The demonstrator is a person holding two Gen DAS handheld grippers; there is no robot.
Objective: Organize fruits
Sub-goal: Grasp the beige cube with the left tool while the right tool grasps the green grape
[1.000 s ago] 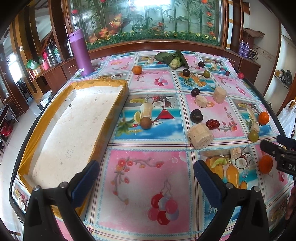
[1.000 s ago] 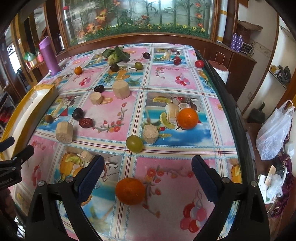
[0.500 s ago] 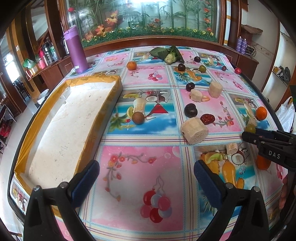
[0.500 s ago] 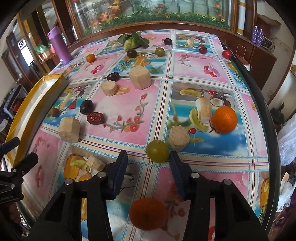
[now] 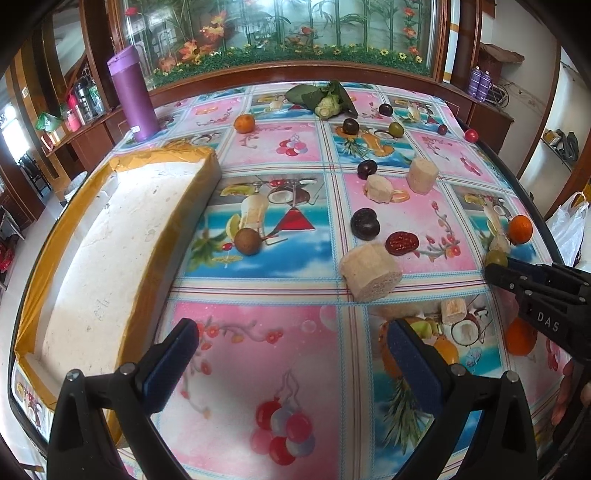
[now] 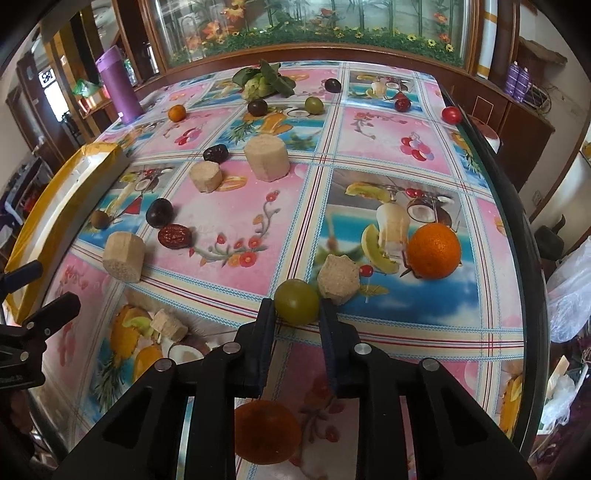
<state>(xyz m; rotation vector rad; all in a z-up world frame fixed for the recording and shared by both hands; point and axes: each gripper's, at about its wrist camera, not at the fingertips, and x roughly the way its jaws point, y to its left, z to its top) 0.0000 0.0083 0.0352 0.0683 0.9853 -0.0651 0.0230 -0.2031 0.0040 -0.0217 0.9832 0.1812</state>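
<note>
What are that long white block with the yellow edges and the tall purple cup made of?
The white block looks like foam: matte, pitted, crumbly top, its sides wrapped in glossy yellow tape. The purple cup seems hard plastic or coated metal, given its smooth satin sheen; I cannot tell which.

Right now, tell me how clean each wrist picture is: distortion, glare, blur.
Left wrist view: strong fisheye bend, the table edge curves, corners black, window bright, fruit sharp. Right wrist view: same bend, glossy glare on the tablecloth; the green fruit between the right tongs sharp; the orange beneath them soft.
</note>
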